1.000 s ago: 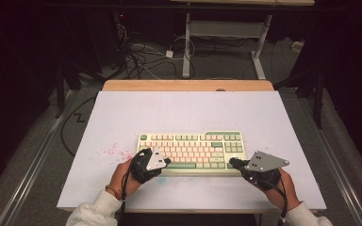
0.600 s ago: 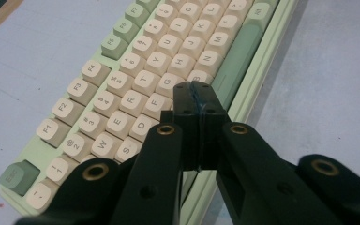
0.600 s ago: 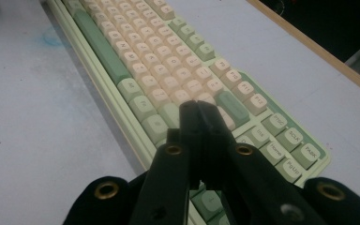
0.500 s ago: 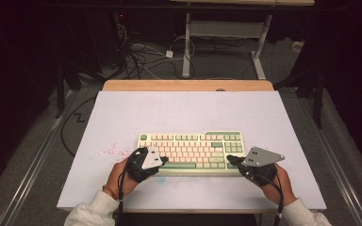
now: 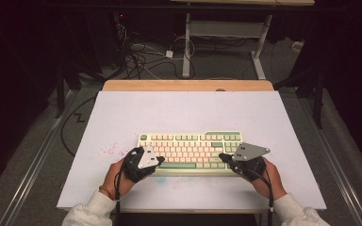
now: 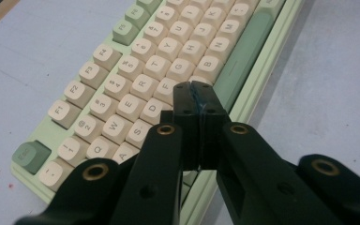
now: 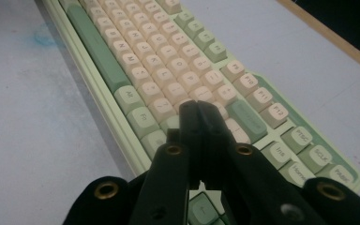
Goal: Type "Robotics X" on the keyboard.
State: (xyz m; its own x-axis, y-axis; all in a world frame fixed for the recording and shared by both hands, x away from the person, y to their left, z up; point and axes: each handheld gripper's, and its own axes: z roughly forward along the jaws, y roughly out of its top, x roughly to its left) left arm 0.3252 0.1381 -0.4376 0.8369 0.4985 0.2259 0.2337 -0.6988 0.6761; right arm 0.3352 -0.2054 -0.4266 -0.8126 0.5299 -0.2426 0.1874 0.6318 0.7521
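A cream and green keyboard (image 5: 191, 151) lies across the near middle of the white table (image 5: 188, 113). My left gripper (image 5: 160, 160) hovers over its left end, jaws shut with nothing between them; in the left gripper view the tips (image 6: 195, 89) hang above the keyboard (image 6: 136, 89), near the lower letter rows by the space bar. My right gripper (image 5: 222, 156) is over the right part, also shut and empty. Its tips (image 7: 197, 107) sit above the keyboard (image 7: 168, 70), over keys near the right end of the letter block.
Red specks (image 5: 108, 150) mark the table left of the keyboard, and a faint blue smudge (image 5: 160, 179) lies at its near edge. A wooden strip (image 5: 188, 85) runs along the far side. Cables (image 5: 141, 56) and desk legs (image 5: 187, 47) stand on the floor beyond.
My right gripper has slid a little leftward over the keyboard's right part. The left gripper has stayed where it was.
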